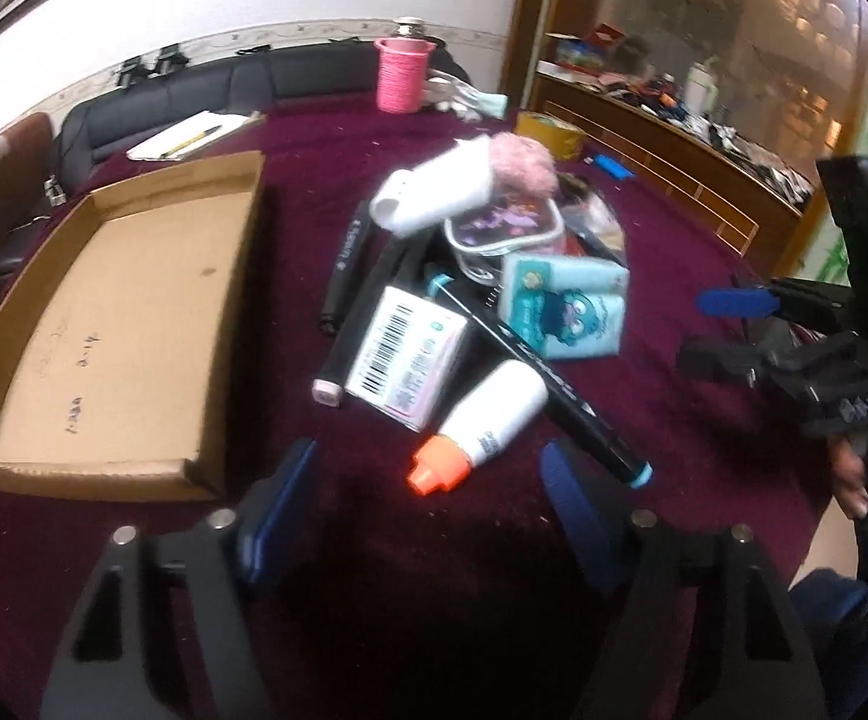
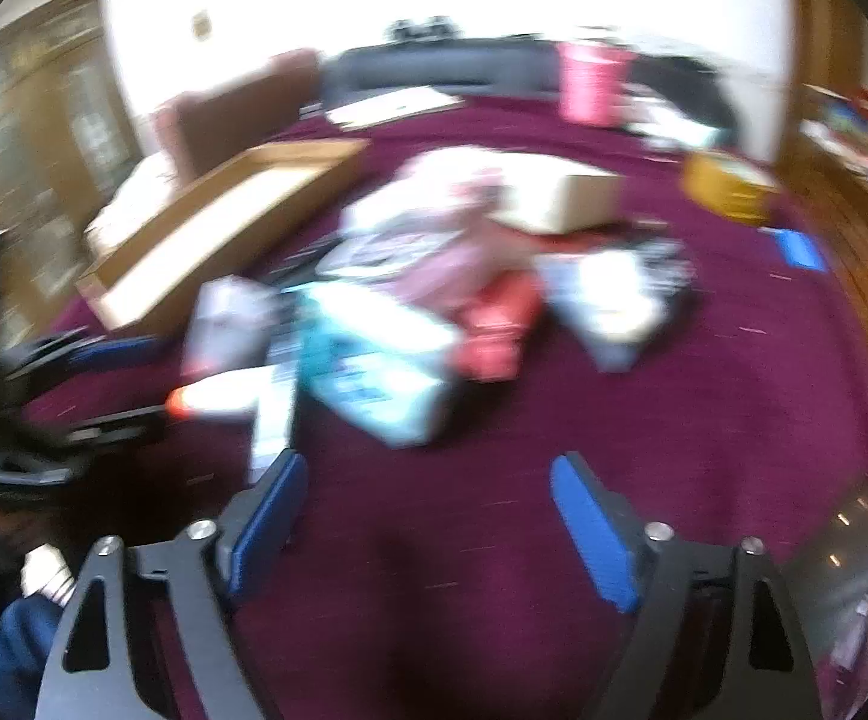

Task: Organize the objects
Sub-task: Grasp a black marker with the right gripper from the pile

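Note:
A pile of small objects lies mid-table on the maroon cloth: a white bottle with an orange cap point(image 1: 482, 426), a barcode box point(image 1: 407, 360), black markers point(image 1: 554, 384), a teal cartoon packet point(image 1: 566, 309), a white tube point(image 1: 434, 192), a clear pouch point(image 1: 497, 228). An empty cardboard tray point(image 1: 116, 324) sits to their left. My left gripper point(image 1: 428, 510) is open, just short of the orange cap. My right gripper point(image 2: 428, 516) is open over bare cloth, near the blurred pile point(image 2: 434, 300); it also shows at the right of the left wrist view point(image 1: 728, 330).
A pink woven cup point(image 1: 401, 75), a notepad with a pencil point(image 1: 194, 135) and a yellow tape roll point(image 1: 551, 132) stand at the table's far side. A dark sofa and a cluttered wooden counter point(image 1: 674, 114) lie beyond. A person's hand point(image 1: 854, 468) holds the right gripper.

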